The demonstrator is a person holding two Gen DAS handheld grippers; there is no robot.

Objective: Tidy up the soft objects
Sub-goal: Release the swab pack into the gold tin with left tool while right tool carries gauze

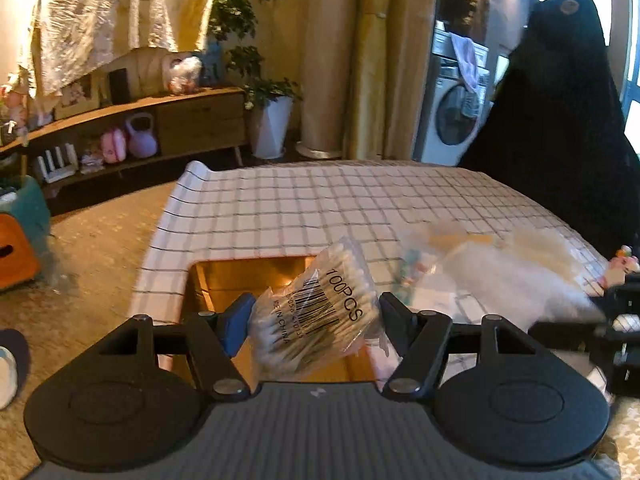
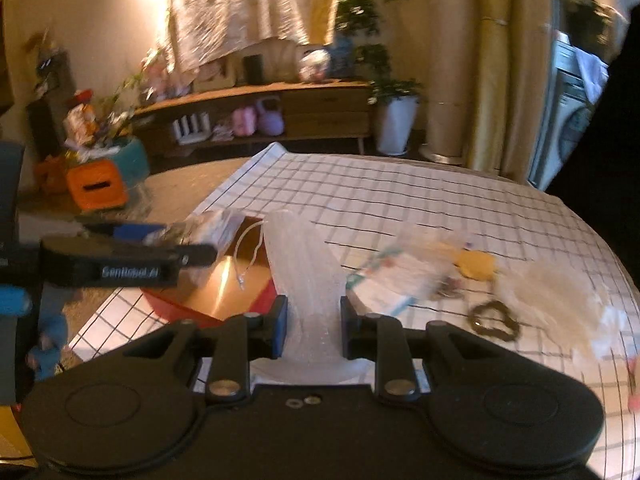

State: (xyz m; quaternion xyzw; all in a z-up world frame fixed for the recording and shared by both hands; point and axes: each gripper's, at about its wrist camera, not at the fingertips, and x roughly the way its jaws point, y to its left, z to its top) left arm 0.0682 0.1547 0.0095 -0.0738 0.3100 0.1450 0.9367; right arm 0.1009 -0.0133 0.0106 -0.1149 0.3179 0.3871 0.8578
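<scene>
My left gripper [image 1: 316, 320] is shut on a clear bag of cotton swabs [image 1: 316, 312] marked 100PCS and holds it above an open cardboard box [image 1: 224, 280] at the table's left edge. The left gripper also shows in the right wrist view [image 2: 192, 256], over the same box [image 2: 208, 292]. My right gripper [image 2: 314, 320] is shut on a white translucent drawstring pouch [image 2: 304, 264], held upright just right of the box. More soft packets lie on the checked tablecloth [image 2: 400, 200]: a clear packet [image 2: 400, 280], a yellow pad [image 2: 476, 264], a dark hair tie [image 2: 494, 320] and a pale bag [image 2: 556, 300].
A black-clad figure [image 1: 560, 120] stands at the table's far right. A low wooden sideboard [image 1: 160, 120], potted plants [image 1: 272, 120] and a washing machine [image 1: 456, 120] line the back. An orange and teal stool [image 2: 100, 184] stands on the floor at left.
</scene>
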